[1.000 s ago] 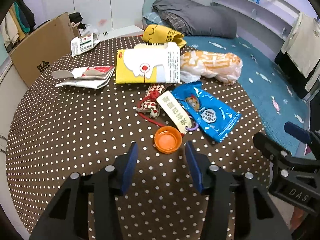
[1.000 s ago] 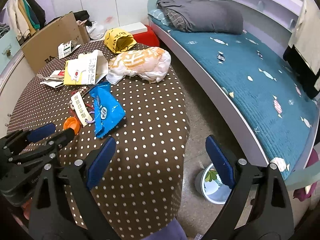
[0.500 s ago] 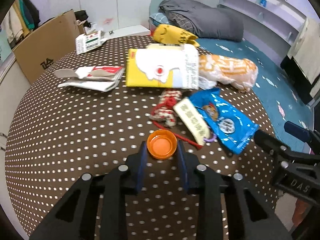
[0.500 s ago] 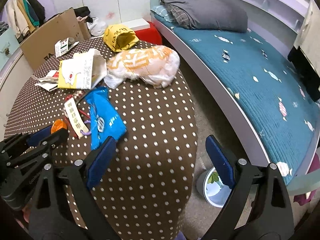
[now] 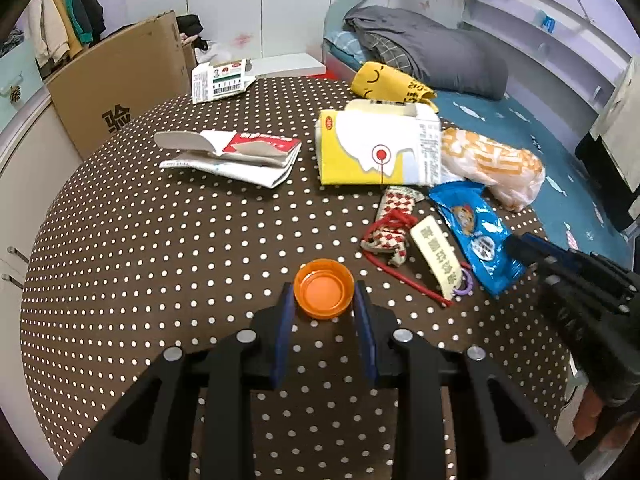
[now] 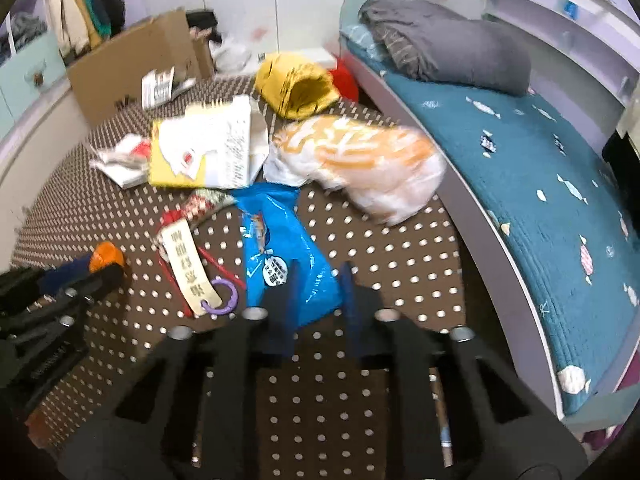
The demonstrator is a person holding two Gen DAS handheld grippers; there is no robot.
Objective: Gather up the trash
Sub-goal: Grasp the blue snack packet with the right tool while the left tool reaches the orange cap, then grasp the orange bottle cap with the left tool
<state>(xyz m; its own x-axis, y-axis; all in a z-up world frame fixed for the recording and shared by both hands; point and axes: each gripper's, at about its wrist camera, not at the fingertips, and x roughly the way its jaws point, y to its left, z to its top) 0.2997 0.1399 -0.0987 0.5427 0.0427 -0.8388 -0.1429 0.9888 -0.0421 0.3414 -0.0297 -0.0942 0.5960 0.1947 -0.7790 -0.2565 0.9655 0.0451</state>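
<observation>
On the brown dotted tablecloth [image 5: 160, 260] lies scattered trash. My left gripper [image 5: 324, 308] is shut on a small orange cap [image 5: 324, 294], with both blue pads against its rim. In the right wrist view the cap [image 6: 106, 254] and the left gripper [image 6: 100, 270] show at the far left. A blue snack packet [image 6: 280, 240] lies to the cap's right. My right gripper [image 6: 318, 300] is over the packet's near end, its jaws closing on it, and the foil fills the narrow gap. From the left wrist, the right gripper [image 5: 516, 242] touches the blue packet [image 5: 476, 236] at its edge.
Beyond lie a yellow-white carton [image 5: 376, 152], an orange-printed plastic bag [image 5: 492, 168], a checked pouch with red string [image 5: 390, 224], a cream tag [image 5: 436, 256] and a torn red-white box [image 5: 240, 156]. A cardboard box [image 5: 120, 84] stands back left. A bed [image 6: 520, 160] runs along the right.
The left jaws narrowed from wide onto the orange cap and have held it since. The right gripper slid over the table, and its wide jaws narrowed around the blue packet.
</observation>
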